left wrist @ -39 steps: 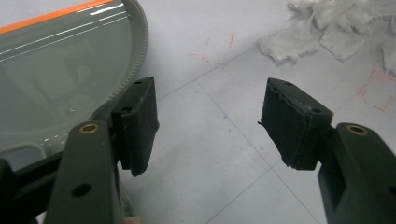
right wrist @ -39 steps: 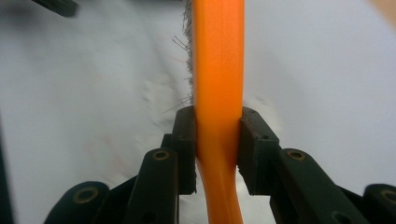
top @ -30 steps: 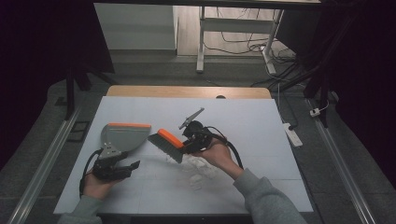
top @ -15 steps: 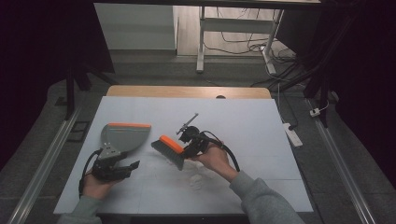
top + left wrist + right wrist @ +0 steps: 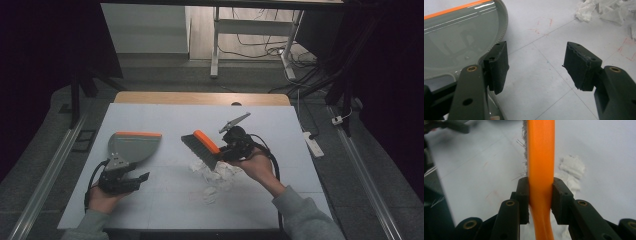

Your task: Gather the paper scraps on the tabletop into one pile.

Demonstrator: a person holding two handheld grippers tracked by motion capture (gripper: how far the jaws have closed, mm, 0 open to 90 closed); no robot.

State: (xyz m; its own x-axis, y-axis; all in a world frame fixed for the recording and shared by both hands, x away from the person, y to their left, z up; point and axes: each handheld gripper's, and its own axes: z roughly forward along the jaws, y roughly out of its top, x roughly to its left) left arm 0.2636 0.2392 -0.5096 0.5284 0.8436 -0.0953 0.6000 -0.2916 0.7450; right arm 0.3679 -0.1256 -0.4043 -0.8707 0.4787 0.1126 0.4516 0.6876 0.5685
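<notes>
Fingers of the right gripper are pinched on the orange handle of the brush, one pad on each flat side, just where the handle narrows and bends toward the hand. Judged from these views, the brush is light and its plastic back stiff, so a grip on the flat handle should hold without much squeeze; smooth plastic may twist between the pads if the bristles drag hard, so a hold close to the head seems the safer place. The bristles are soft and will bend against the worktop. The brush hangs lifted and tilted, bristle edge down and to the left, above the near-side heap of crumpled paper scraps, which look feather-light and apt to scatter or stick to the bristles.

Fingers of the left gripper stand spread. One pad lies right against the rear edge of the grey dustpan, the other well clear over bare worktop, so nothing is clamped. The dustpan looks thin, stiff and light, likely to slide when pushed; its rear stub beside that pad seems the place to grip. It lies flat, its orange lip on the far side, well apart from the scraps.
</notes>
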